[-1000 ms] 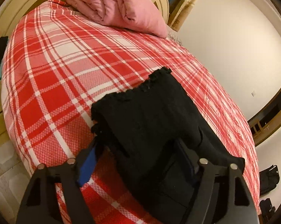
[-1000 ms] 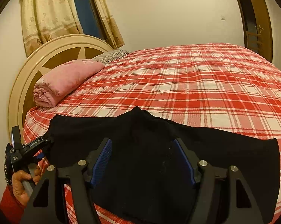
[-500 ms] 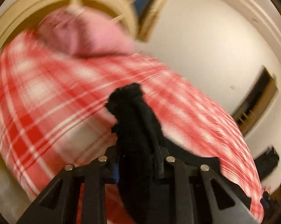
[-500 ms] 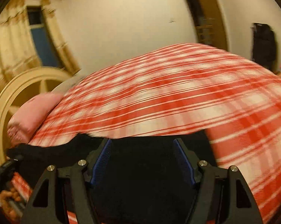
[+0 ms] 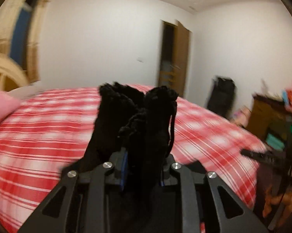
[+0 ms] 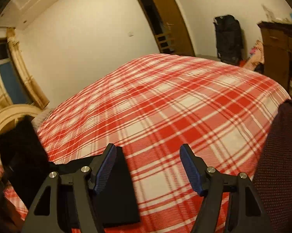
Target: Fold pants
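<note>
The black pants (image 5: 138, 120) are bunched between the jaws of my left gripper (image 5: 143, 167), which is shut on them and holds them lifted above the red plaid bed (image 5: 39, 136). In the right wrist view the pants (image 6: 116, 190) lie flat at the near left edge of the bed (image 6: 165, 106), with a raised black bunch (image 6: 21, 145) further left. My right gripper (image 6: 148, 167) is open and empty above the bedspread, its left finger over the pants' edge. It also shows blurred at the right of the left wrist view (image 5: 266, 155).
A pink pillow (image 5: 0, 108) and a cream headboard (image 6: 4, 120) are at the left. A brown door (image 6: 165, 19), a black bag (image 6: 228, 38) and a wooden dresser (image 6: 280, 54) stand beyond the bed. My maroon sleeve (image 6: 282, 155) is at right.
My left gripper closed on the pants, lifted them and swung right. My right gripper moved right, off the pants, so it now hangs mostly over bare bedspread.
</note>
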Tool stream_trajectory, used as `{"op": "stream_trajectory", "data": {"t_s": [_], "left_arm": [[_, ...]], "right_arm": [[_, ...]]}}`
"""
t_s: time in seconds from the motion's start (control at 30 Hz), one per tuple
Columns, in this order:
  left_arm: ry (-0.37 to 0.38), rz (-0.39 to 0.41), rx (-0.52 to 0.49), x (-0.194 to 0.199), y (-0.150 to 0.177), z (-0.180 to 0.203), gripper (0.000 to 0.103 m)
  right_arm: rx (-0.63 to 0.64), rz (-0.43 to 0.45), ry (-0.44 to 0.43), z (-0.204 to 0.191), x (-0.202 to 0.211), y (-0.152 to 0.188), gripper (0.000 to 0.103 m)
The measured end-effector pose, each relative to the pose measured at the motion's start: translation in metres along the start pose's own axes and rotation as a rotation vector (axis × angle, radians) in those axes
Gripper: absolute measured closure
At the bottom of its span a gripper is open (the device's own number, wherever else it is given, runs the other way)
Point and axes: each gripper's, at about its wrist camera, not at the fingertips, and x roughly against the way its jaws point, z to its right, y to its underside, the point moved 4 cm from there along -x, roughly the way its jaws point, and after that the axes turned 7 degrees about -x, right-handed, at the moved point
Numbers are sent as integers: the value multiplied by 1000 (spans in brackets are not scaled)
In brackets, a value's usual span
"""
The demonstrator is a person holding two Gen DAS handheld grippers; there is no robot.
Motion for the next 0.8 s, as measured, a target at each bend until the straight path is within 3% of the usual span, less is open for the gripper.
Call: {"op": "stream_trajectory", "data": {"t_s": [0.17, 0.23, 0.43, 0.47, 0.53, 0.6, 0.7, 0.8], "left_arm": [[103, -66, -202, -32, 30, 74, 78], [113, -100, -283, -43, 46, 98, 78], [119, -212, -370, -61, 74, 125, 73], [122, -215, -409, -58, 76, 127, 69], [146, -206, -462, -45, 76, 133, 40], [207, -187, -506, -32, 76, 138, 22], [223, -135, -540, -8, 66, 127, 17], [192, -137, -456, 2, 54, 96, 10]], "right_arm": [[26, 15, 21, 6, 1, -3, 34], [14, 9, 20, 9, -2, -2, 34], [8, -11, 25, 11, -6, 0, 34], [9, -13, 25, 11, -7, 1, 34], [7, -14, 23, 11, -7, 0, 34], [9, -9, 25, 10, -6, 0, 34], [21, -3, 21, 7, -5, 0, 34], [86, -31, -14, -11, -8, 9, 34]]}}
